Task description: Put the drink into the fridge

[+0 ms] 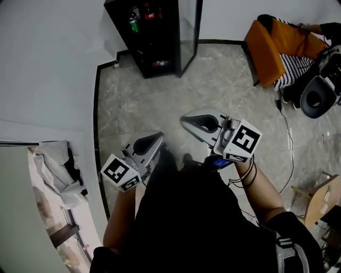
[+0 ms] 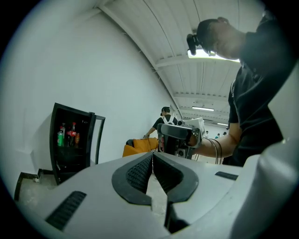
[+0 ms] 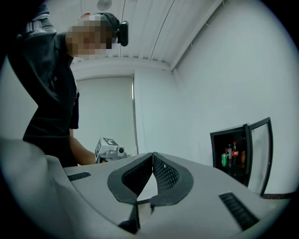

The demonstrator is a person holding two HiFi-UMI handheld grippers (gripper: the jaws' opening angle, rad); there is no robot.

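Left gripper and right gripper have fingers pressed together, empty (fridge top cut off).

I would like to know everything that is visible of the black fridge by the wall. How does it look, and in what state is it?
The fridge is a small black cabinet that stands upright on the grey stone-pattern floor, close to the white wall. Its black-framed glass door is swung wide open. On an upper shelf stand a green can and bottles with red labels. The lower part looks dark. Only the floor is seen touching it.
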